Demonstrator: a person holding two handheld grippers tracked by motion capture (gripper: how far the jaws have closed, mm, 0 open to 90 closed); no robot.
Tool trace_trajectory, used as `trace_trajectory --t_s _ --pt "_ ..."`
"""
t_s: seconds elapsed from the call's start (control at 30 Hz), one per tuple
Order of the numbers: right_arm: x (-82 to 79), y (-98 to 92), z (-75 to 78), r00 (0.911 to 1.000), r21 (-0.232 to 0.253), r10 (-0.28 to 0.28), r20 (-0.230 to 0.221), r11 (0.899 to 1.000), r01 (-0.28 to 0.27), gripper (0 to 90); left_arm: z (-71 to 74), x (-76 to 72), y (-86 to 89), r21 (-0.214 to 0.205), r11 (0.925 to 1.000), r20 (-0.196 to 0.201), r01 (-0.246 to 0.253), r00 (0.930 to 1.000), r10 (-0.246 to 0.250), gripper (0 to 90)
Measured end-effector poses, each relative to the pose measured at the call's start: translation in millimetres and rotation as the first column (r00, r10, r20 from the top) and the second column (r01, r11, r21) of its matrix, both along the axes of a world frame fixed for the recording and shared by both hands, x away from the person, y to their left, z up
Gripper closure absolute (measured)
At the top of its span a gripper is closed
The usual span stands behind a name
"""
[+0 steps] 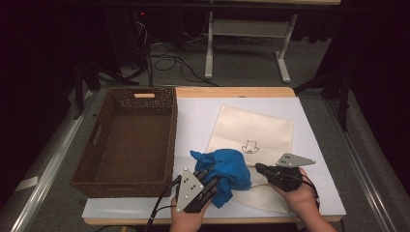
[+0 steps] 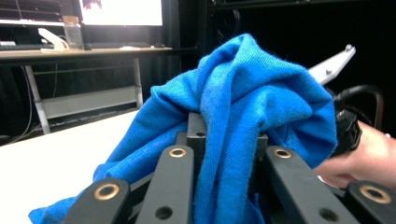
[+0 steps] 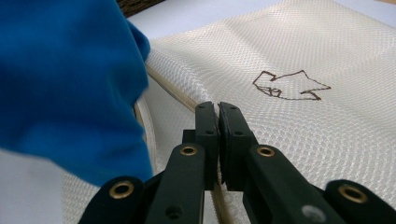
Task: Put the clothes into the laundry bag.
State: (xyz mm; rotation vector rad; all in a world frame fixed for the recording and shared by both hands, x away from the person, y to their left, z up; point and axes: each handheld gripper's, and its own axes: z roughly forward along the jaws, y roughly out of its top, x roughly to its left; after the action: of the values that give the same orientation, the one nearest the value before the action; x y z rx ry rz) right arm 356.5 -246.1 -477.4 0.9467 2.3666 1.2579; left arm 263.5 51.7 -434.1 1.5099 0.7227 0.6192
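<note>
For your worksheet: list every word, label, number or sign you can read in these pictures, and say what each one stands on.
No readable words or numbers.
Mesh bag: a dark outline drawing, a sign without letters.
Monitor behind the blue cloth: too bright and blurred to read.

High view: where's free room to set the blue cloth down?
The basket is bare inside. The white sheet is free between the basket's right wall and the mesh bag, and along the near edge left of the left tool. It's crowded near centre: blue cloth, both tools, bag mouth.
</note>
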Motion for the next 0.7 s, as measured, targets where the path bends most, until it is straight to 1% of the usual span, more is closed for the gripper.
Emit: trace_trajectory --t_s 0.17,0.2,0.27,0.3,0.33,0.4,0.43,0.47,0.5,0.6,0.7 --pt "-0.3 -1.7 1.5 1.0000 0.018 -0.004 0.003 1.000 0.004 88.3 -3.4 3.4 -2.7 -0.003 1.0000 -0.008 -0.002 1.0000 0.002 79.2" --pt "-0.1 -2.3 1.8 0.9999 0.020 -0.002 0.010 1.000 0.001 88.3 -3.2 3.6 -2.5 -0.003 1.0000 -0.007 -0.002 1.0000 0.002 79.2" --pt "-0.5 -2.7 3.1 1.0000 0.023 -0.005 0.008 1.000 0.005 88.3 1.2 2.9 0.6 0.000 0.9999 0.009 -0.010 0.9999 0.010 79.2" --pt "0.2 -2.4 3.8 0.9999 0.036 -0.010 0.005 0.999 0.010 88.3 4.7 2.3 3.2 -0.004 0.9999 0.019 -0.015 0.9997 0.015 79.2" --pt "0.6 -2.0 4.5 0.9999 0.037 -0.011 0.008 0.999 0.011 88.3 7.1 1.9 5.3 -0.008 0.9998 0.029 -0.018 0.9994 0.018 79.2" --pt "1.0 -1.2 6.2 0.9998 0.036 -0.009 0.019 0.999 0.009 88.3 10.6 1.1 9.0 -0.032 0.9991 0.039 -0.026 0.9989 0.028 79.2" --pt "0.5 -0.9 7.6 0.9997 0.045 -0.012 0.022 0.999 0.011 88.4 10.0 1.1 8.5 -0.032 0.9991 0.037 -0.027 0.9989 0.028 79.2" --pt "0.4 -1.2 8.5 0.9996 0.046 -0.015 0.023 0.999 0.014 88.4 8.0 1.4 6.4 -0.023 0.9994 0.031 -0.026 0.9992 0.027 79.3" --pt "0.5 -1.8 9.5 0.9996 0.051 -0.015 0.025 0.999 0.014 88.4 4.0 2.7 2.3 -0.005 0.9997 0.019 -0.023 0.9996 0.023 79.2" --pt "0.0 -2.8 11.5 0.9993 0.056 -0.019 0.033 0.998 0.017 88.5 -6.5 7.1 -10.1 0.016 0.9999 -0.014 0.001 0.9999 -0.001 79.2" --pt "-0.9 -4.1 12.8 0.9991 0.067 -0.019 0.038 0.998 0.017 88.5 -13.4 10.7 -19.2 0.038 0.9992 -0.031 0.015 0.9994 -0.014 79.2"
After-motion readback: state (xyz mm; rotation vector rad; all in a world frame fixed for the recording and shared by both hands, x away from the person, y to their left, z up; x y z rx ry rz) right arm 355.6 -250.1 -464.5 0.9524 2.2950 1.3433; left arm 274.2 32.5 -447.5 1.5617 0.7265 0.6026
